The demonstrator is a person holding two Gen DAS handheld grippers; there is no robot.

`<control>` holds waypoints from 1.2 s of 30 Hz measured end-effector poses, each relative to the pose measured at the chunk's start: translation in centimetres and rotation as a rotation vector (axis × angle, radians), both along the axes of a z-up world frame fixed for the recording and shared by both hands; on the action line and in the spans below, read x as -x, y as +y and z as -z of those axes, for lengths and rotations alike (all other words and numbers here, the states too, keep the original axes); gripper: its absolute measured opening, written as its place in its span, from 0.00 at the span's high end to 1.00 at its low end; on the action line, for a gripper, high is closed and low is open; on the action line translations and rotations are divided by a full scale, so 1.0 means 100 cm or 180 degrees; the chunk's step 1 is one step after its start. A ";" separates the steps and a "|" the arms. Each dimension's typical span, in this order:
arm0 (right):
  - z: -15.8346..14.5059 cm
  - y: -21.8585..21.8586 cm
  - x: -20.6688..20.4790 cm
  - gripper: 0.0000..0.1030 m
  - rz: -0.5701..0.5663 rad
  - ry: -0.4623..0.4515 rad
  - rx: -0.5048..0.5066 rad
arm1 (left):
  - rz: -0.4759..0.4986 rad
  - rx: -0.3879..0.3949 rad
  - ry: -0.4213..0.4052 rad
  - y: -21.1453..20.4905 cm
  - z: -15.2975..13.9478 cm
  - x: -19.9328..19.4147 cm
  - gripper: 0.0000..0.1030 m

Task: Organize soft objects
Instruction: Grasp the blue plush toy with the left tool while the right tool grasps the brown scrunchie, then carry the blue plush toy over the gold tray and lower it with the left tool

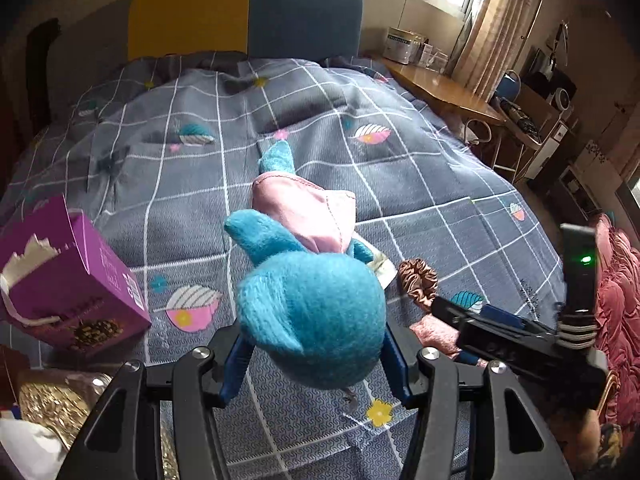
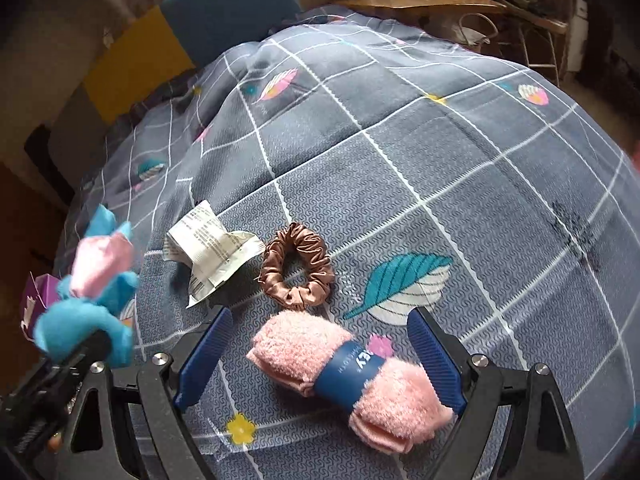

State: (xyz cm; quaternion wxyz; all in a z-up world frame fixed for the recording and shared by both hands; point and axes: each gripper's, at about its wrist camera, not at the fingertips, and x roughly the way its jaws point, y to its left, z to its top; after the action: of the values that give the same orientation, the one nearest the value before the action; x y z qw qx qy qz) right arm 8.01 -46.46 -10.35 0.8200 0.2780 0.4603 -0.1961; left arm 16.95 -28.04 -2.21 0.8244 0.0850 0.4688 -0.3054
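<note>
Gripping the blue plush toy in its pink satin dress point(image 1: 308, 312) by the round head, my left tongs point(image 1: 316, 364) are closed on it from both sides, the blue pads sunk a little into the fuzz. I hold it by the head because that is the fullest, firmest part; the body and legs trail away beyond the tips, clear of the grey checked quilt on the bed point(image 1: 400, 184), so the toy hangs free rather than dragging.

My right tongs point(image 2: 320, 356) stand wide, and the roll of fluffy pink socks with a dark blue paper band point(image 2: 348, 376) lies on the quilt between the two blue pads, touched by neither as far as I can see. I judge the wide spread is there to straddle the roll across its banded middle, where it should squash least and stay bundled.

Just beyond the right tips sits the brown satin scrunchie point(image 2: 296, 266), almost touching the socks, and to its left a crumpled white paper label point(image 2: 212, 252). To the left of my left tongs a torn purple cardboard box point(image 1: 76, 276) stands open, a likely place for the soft things, though I cannot see inside it.
</note>
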 end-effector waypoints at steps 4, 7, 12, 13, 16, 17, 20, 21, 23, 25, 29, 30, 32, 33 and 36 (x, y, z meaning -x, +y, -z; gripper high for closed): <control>0.014 -0.002 -0.026 0.12 -0.0147 0.0176 0.0190 | -0.0042 0.0050 0.0053 -0.001 -0.026 -0.030 0.44; 0.018 -0.005 -0.036 0.14 -0.0197 0.0196 0.0274 | -0.0161 0.0098 0.0006 0.005 -0.044 -0.058 0.44; 0.029 -0.001 -0.043 0.24 -0.0404 0.0180 0.0352 | -0.0669 0.0164 -0.0154 0.051 -0.078 -0.116 0.44; 0.032 0.000 -0.045 0.26 -0.0441 0.0187 0.0393 | -0.0783 0.0170 -0.0171 0.064 -0.082 -0.126 0.44; 0.037 0.004 -0.049 0.34 -0.0507 0.0218 0.0592 | -0.1204 0.0127 -0.0269 0.122 -0.091 -0.158 0.44; 0.036 0.004 -0.049 0.36 -0.0514 0.0202 0.0623 | -0.1336 0.0100 -0.0290 0.141 -0.091 -0.165 0.44; 0.036 0.002 -0.049 0.50 -0.0504 0.0206 0.0676 | -0.1726 0.0053 -0.0273 0.203 -0.085 -0.182 0.44; 0.037 0.002 -0.049 0.58 -0.0491 0.0236 0.0725 | -0.1858 0.0049 -0.0254 0.226 -0.082 -0.185 0.44; 0.036 0.001 -0.049 0.68 -0.0468 0.0282 0.0796 | -0.2071 0.0063 -0.0256 0.269 -0.077 -0.183 0.44; 0.036 0.001 -0.048 0.72 -0.0472 0.0298 0.0797 | -0.2224 0.0081 -0.0253 0.305 -0.072 -0.175 0.44; 0.037 0.000 -0.046 0.72 -0.0444 0.0290 0.0750 | -0.2391 0.0089 -0.0288 0.361 -0.057 -0.137 0.44; 0.037 0.001 -0.046 0.72 -0.0453 0.0288 0.0769 | -0.2417 0.0090 -0.0295 0.372 -0.053 -0.128 0.44; 0.038 0.004 -0.047 0.72 -0.0467 0.0304 0.0831 | -0.2453 0.0111 -0.0268 0.387 -0.041 -0.104 0.44; 0.038 0.006 -0.047 0.72 -0.0482 0.0318 0.0876 | -0.2469 0.0131 -0.0245 0.394 -0.036 -0.095 0.44; 0.038 0.009 -0.048 0.72 -0.0505 0.0339 0.0959 | -0.2485 0.0159 -0.0201 0.407 -0.021 -0.067 0.44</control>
State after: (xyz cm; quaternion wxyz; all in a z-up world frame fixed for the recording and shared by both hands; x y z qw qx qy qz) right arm 12.76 -45.51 -14.16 0.8397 0.1040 0.4890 -0.2119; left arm 23.69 12.67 -0.14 0.8944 -0.1104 0.4328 0.0226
